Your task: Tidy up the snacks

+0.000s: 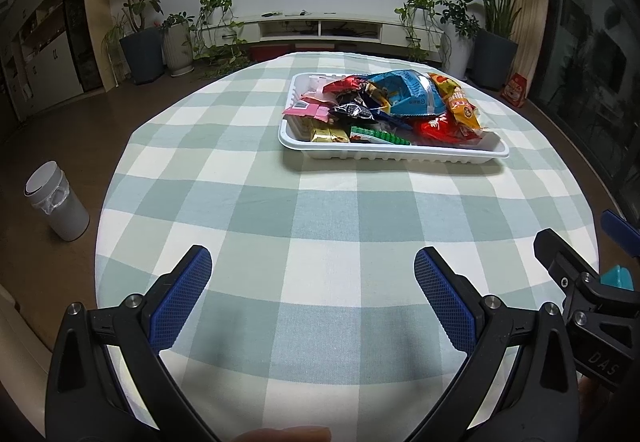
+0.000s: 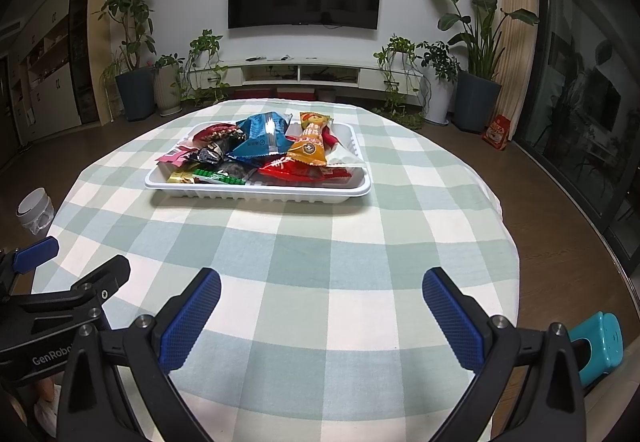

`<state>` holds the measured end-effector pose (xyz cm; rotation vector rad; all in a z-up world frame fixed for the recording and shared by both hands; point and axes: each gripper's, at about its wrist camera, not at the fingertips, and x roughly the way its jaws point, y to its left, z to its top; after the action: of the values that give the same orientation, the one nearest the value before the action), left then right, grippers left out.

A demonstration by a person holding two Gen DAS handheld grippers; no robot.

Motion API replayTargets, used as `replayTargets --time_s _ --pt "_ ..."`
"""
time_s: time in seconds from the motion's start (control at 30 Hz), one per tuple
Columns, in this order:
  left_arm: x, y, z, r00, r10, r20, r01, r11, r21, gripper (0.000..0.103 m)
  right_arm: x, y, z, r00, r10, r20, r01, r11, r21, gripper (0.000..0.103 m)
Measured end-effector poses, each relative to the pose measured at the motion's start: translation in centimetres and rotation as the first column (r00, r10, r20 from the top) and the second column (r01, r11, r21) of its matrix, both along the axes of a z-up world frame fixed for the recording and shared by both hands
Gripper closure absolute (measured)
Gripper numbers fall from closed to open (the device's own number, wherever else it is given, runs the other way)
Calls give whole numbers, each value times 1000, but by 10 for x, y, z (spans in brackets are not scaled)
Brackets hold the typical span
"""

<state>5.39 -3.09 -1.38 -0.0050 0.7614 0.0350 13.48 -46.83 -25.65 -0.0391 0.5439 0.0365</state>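
A white tray (image 1: 394, 153) (image 2: 260, 191) stands on the far half of the checked tablecloth, piled with several snack packets: a blue bag (image 1: 408, 94) (image 2: 262, 136), an orange bag (image 1: 460, 104) (image 2: 311, 142), a red packet (image 1: 440, 130) (image 2: 296, 171), a pink one (image 1: 306, 110) (image 2: 176, 155) and a green one (image 1: 376, 136) (image 2: 218, 177). My left gripper (image 1: 313, 262) hovers open over the near cloth, nothing between its blue pads. My right gripper (image 2: 321, 282) is likewise open and empty, well short of the tray. Each gripper shows at the edge of the other's view.
The round table's green-and-white cloth (image 1: 320, 226) (image 2: 304, 254) stretches between the grippers and the tray. A white bin (image 1: 56, 198) (image 2: 35, 211) stands on the floor to the left, a teal stool (image 2: 600, 342) to the right. Potted plants and a TV wall lie beyond.
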Motion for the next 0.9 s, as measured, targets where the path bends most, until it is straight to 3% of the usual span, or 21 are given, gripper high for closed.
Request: replayTargets --time_s 0.73,0.9 --pt "0 -2 0 1000 -2 0 2 1000 -2 0 1 0 2 1000 0 -4 0 1000 -3 0" --pt "-4 -2 4 1000 -6 31 6 1000 -13 0 -2 -1 0 1000 -2 -12 2 1000 -5 0"
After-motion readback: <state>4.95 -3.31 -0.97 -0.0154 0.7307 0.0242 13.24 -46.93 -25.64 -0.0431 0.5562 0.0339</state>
